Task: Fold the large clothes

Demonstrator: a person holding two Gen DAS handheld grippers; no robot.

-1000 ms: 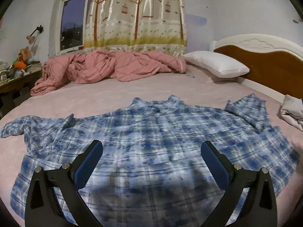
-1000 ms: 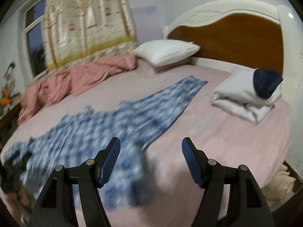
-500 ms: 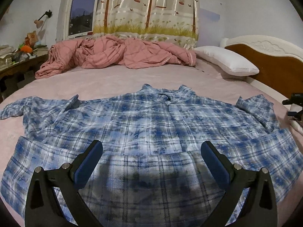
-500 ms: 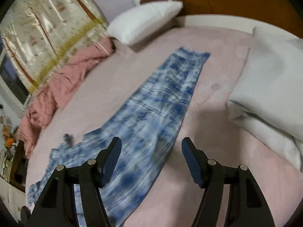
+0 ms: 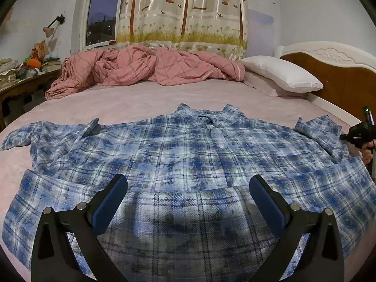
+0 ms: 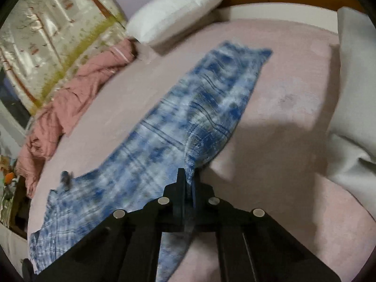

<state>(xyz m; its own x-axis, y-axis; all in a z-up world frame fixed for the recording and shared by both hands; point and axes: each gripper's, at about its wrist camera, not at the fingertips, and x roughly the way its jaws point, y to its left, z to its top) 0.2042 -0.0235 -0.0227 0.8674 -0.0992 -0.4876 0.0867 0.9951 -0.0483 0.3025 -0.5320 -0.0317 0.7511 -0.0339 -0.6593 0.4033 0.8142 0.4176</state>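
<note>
A blue and white plaid shirt (image 5: 188, 159) lies spread front up on the pink bed, collar towards the far side. My left gripper (image 5: 188, 202) is open and empty, low over the shirt's hem. My right gripper (image 6: 188, 178) is shut on the edge of the shirt's sleeve (image 6: 206, 108), which runs away from it towards the headboard. In the left wrist view the right gripper (image 5: 362, 134) shows at the far right edge beside the sleeve (image 5: 317, 127).
A crumpled pink quilt (image 5: 145, 68) and a white pillow (image 5: 282, 75) lie at the far side of the bed. A wooden headboard (image 5: 340, 75) stands at right. A folded white cloth (image 6: 352, 94) lies right of the sleeve. A cluttered side table (image 5: 21, 75) is at left.
My right gripper has come down onto the sleeve and closed on its edge. My left gripper stays open and has moved slightly lower over the hem.
</note>
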